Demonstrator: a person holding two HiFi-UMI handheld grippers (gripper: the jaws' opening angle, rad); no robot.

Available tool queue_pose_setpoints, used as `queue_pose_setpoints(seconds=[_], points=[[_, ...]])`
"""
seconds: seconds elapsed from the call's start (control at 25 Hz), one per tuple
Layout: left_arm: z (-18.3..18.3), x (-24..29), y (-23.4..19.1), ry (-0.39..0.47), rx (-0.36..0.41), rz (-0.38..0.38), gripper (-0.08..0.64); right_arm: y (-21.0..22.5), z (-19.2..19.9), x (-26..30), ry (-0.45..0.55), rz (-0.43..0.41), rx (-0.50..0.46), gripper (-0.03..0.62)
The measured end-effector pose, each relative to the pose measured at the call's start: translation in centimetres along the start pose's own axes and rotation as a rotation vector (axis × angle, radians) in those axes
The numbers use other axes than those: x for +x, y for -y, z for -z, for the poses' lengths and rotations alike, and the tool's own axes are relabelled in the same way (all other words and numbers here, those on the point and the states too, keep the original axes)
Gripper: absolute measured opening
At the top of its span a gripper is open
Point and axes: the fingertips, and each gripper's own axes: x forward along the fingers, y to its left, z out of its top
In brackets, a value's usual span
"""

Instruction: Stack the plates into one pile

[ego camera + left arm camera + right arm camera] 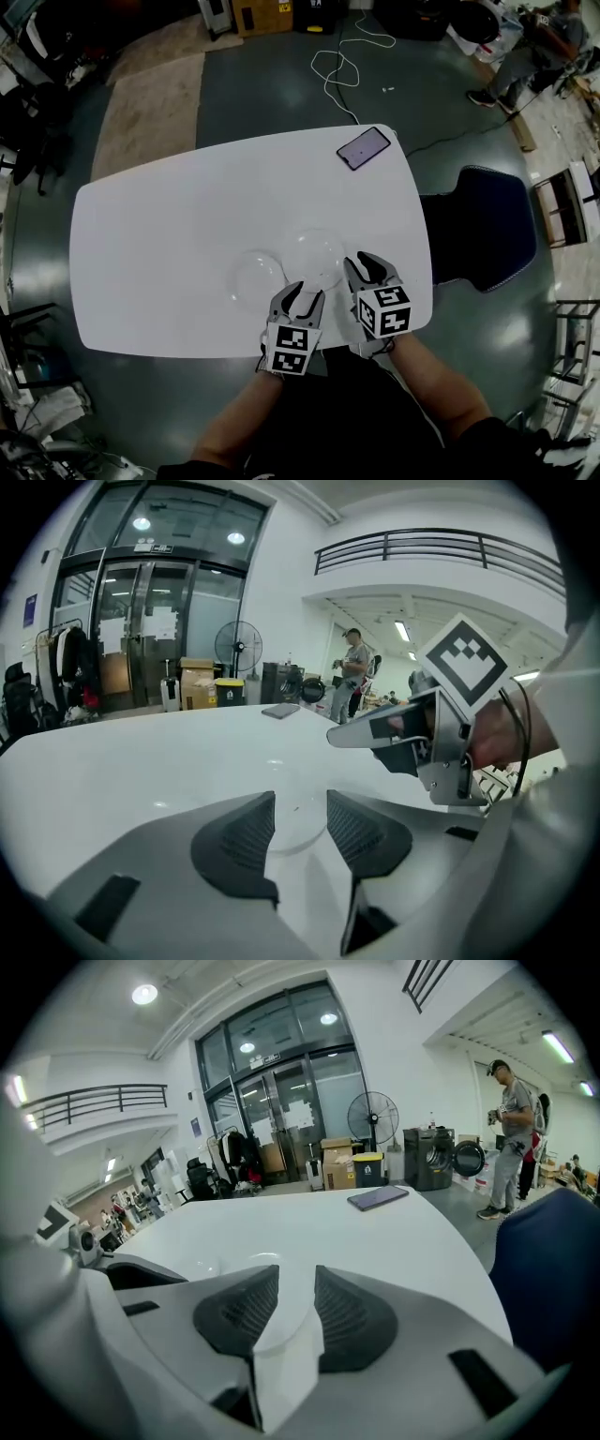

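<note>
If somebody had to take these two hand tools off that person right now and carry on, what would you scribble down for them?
Left gripper: jaws apart, nothing held, aimed at the left plate.
Right gripper: jaws apart, nothing gripped, with the rim of the right plate just ahead of them.
Things: two clear plates lie side by side near the front edge of the white table. A phone sits at the far corner, out of the way.
Done: nothing stacked yet.
Left: pick up one plate by its rim, set it on the other, then let go.
</note>
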Motion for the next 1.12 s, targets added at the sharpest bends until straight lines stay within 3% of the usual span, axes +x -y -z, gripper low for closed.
queue_pose_setpoints(seconds=[0.2,0.6,1.12], points=[[0.6,1.9,0.3,-0.003,0.032,-0.053,0.184,1.2,0.7,1.1,-0.029,-0.041,-0.017,0.135],[2.9,4.4,0.1,-0.069,-0.004,-0.13,0.184,1.8,2.3,3.8,-0.09,-0.136,-0.031,0.135],[3.9,5.3,-0.2,-0.075,-0.046,-0.135,0.181,1.6,3.6,5.9,-0.138,-0.191,0.014,0.141]])
